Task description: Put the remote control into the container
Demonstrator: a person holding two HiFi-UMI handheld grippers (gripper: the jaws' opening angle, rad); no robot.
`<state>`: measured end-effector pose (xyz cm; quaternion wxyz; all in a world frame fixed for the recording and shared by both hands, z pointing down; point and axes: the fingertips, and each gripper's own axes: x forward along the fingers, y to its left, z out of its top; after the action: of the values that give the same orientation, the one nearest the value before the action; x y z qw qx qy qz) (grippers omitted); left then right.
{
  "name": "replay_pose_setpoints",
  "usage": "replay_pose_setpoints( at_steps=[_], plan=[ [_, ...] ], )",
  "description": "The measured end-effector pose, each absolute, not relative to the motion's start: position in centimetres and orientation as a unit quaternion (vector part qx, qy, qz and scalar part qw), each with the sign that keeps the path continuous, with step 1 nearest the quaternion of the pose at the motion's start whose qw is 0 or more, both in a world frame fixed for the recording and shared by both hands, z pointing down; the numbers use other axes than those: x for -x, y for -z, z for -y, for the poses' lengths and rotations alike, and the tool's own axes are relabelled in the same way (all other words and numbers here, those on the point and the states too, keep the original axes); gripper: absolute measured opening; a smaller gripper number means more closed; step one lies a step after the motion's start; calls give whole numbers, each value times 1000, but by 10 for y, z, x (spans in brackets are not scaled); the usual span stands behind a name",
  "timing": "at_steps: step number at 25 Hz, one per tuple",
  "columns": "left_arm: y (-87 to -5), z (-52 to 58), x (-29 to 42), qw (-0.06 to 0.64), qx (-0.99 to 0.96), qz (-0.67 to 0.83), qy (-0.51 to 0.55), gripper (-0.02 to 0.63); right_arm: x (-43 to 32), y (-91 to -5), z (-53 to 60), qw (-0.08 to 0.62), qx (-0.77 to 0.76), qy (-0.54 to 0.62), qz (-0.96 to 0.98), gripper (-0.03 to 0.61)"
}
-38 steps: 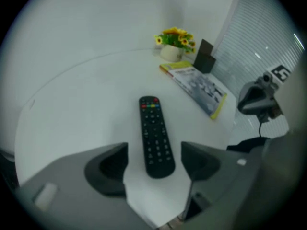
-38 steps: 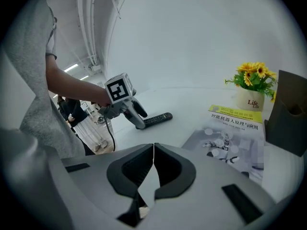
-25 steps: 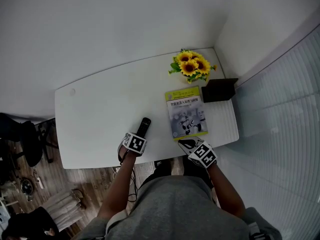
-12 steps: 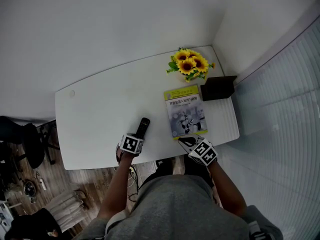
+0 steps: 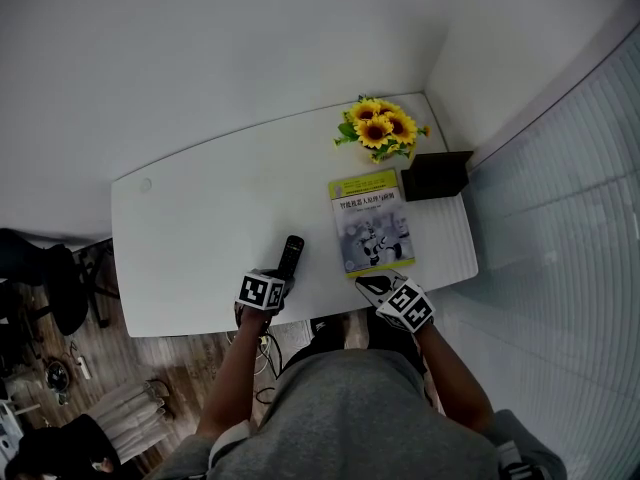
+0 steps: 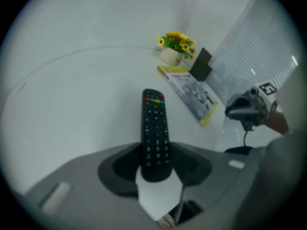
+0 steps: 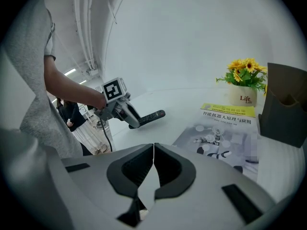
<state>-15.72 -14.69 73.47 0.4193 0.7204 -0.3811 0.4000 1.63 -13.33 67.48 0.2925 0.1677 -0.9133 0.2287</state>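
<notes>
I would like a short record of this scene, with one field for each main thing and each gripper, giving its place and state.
remote control: lies on the white table, near end between the left gripper's jaws
left gripper: jaws have just been closing; shut on the remote control
right gripper: shut, empty, by the book's near corner
container: dark, at the table's far right, without the remote control
book: flat, between remote control and container
sunflowers: in a pot, far edge

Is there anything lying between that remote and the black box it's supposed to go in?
Yes. A book lies flat on the table between the remote and the black box. It is low, so lifting the remote over it should probably clear it.
</notes>
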Motion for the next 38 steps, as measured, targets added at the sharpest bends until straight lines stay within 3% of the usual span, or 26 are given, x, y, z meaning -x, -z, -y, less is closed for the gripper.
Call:
replay_pose_setpoints(
  at_steps=[5, 8, 14, 17, 20, 27, 38],
  plan=[
    [-703, 148, 137, 443, -754, 361, -325, 190, -11, -667, 137, 278, -161, -226, 920, 18],
    [-676, 143, 114, 464, -781, 318, -272, 190, -7, -649, 145, 231, -149, -251, 928, 18],
    [-641, 117, 79, 457, -822, 223, -257, 190, -5, -625, 162, 214, -154, -235, 936, 20],
    [-625, 105, 67, 465, -837, 182, -225, 190, -2, -602, 159, 146, -127, -284, 939, 23],
    [-609, 93, 63, 478, -849, 141, -177, 190, 5, -573, 147, 66, -72, -345, 934, 151],
    [-570, 62, 55, 492, -868, 18, -65, 190, 17, -533, 121, -37, 30, -420, 906, 275],
    [-547, 31, 52, 502, -863, -65, -2, 192, 27, -501, 101, -118, 87, -444, 884, 293]
  ],
)
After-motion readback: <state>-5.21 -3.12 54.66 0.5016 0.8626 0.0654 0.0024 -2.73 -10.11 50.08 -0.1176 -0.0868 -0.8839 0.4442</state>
